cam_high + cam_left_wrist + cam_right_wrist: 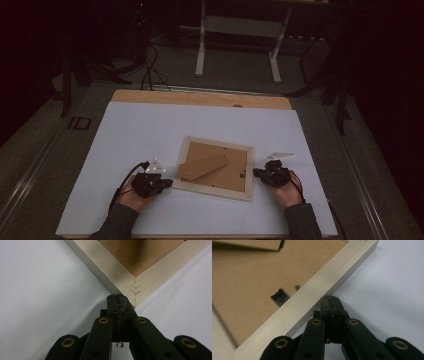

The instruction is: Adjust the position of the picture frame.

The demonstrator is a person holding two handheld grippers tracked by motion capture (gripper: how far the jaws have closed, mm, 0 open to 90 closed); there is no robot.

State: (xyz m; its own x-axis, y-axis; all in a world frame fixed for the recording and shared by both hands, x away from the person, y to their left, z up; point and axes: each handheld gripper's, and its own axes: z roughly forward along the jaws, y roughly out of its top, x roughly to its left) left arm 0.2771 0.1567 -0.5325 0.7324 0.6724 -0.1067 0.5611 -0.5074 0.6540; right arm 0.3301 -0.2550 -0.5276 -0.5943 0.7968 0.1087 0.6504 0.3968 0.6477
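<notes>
The pale wooden picture frame lies face down on the white surface between 2 grippers. Left gripper and right gripper, both closed on nothing, touch its edges; uneven pushing could rotate it

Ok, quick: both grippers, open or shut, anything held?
Left gripper: shut, holding nothing, tips at a corner of the picture frame.
Right gripper: shut, holding nothing, tips against the picture frame's outer edge.

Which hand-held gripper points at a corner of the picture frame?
The left hand-held gripper: its shut tips meet the picture frame at a corner joint; the right meets a straight side.
</notes>
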